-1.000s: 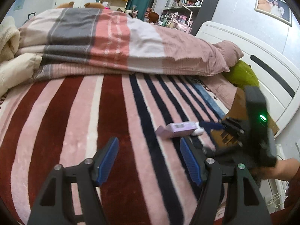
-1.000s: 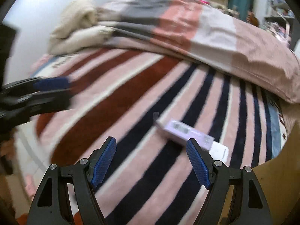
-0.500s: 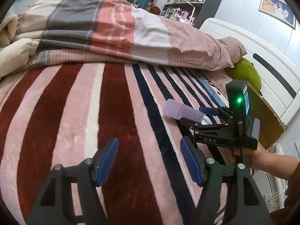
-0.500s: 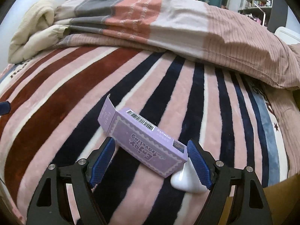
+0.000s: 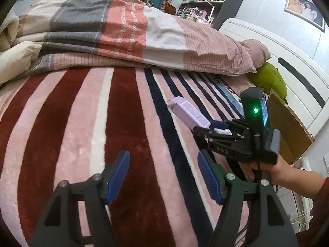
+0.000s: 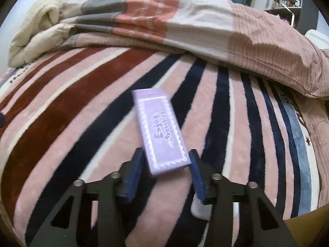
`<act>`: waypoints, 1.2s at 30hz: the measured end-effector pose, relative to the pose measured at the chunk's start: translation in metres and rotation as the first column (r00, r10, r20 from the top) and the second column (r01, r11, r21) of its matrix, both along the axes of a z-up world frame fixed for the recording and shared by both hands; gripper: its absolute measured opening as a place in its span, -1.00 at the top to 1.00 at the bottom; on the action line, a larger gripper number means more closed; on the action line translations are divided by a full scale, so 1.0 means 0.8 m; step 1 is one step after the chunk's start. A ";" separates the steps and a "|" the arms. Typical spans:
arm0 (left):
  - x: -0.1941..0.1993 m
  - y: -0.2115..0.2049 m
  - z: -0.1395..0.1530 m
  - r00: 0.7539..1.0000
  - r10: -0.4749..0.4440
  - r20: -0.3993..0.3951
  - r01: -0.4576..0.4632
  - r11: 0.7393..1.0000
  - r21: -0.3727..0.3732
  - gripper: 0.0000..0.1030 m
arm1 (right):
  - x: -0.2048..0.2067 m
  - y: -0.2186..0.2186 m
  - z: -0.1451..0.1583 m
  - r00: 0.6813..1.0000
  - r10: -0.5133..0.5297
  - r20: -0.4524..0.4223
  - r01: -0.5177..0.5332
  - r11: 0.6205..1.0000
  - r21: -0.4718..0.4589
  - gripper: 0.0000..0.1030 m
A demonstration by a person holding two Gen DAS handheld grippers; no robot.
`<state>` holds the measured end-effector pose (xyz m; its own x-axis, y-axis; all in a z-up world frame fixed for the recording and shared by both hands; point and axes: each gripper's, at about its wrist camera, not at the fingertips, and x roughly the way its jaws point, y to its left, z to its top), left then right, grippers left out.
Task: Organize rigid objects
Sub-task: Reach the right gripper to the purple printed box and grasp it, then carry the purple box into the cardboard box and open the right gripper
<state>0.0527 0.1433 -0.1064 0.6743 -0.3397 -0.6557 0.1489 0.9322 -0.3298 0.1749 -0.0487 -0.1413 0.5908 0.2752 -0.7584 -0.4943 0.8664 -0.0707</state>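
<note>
A long lilac carton with white print sits between the blue fingers of my right gripper, which are closed against its near end. In the left wrist view the same lilac carton sticks out of the right gripper over the striped blanket. A small white object lies on the blanket under the right finger; it also shows in the left wrist view. My left gripper is open and empty above the blanket.
The striped plush blanket covers the bed. A folded quilt and cream bedding lie at the back. A cardboard box, green plush and white headboard stand on the right.
My right gripper has closed on the lilac carton, which turned to point away from the camera. The left gripper stayed open and shifted a little.
</note>
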 end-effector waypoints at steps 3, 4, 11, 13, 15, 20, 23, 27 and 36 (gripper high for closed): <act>0.001 -0.003 0.001 1.000 -0.007 0.000 0.007 1.000 0.000 -0.26 | -0.017 0.004 0.007 0.997 0.066 -0.048 -0.064 0.998 0.024 0.33; 0.001 -0.004 0.002 1.000 -0.008 0.000 0.008 1.000 0.001 -0.26 | -0.022 0.005 0.007 0.994 0.089 -0.071 -0.087 0.996 0.034 0.33; 0.004 -0.010 0.004 1.000 -0.021 -0.004 0.021 1.000 -0.001 -0.26 | -0.053 0.021 0.004 0.964 0.205 -0.170 -0.198 0.979 0.057 0.21; 0.004 -0.011 0.004 1.000 -0.021 -0.007 0.021 1.000 0.004 -0.26 | -0.051 0.027 -0.001 0.968 0.203 -0.148 -0.199 0.979 0.039 0.19; 0.004 -0.011 0.004 1.000 -0.018 -0.011 0.019 1.000 0.006 -0.26 | -0.045 0.029 -0.005 0.969 0.197 -0.150 -0.193 0.980 0.043 0.20; 0.002 -0.013 0.009 1.000 -0.021 -0.009 0.021 1.000 0.000 -0.26 | -0.052 0.028 0.006 0.971 0.212 -0.106 -0.208 0.977 0.052 0.35; -0.001 -0.025 0.024 0.999 -0.042 0.011 0.042 0.999 -0.018 -0.26 | -0.078 0.021 0.032 0.964 0.260 -0.061 -0.255 0.963 0.082 0.35; -0.009 -0.053 0.058 0.994 -0.087 0.067 0.090 0.995 -0.049 -0.26 | -0.119 0.005 0.083 0.945 0.326 -0.012 -0.320 0.933 0.165 0.35; -0.012 -0.136 0.136 0.969 -0.171 0.176 0.182 0.982 -0.045 -0.06 | -0.169 -0.069 0.166 0.942 0.320 0.104 -0.336 0.907 0.255 0.35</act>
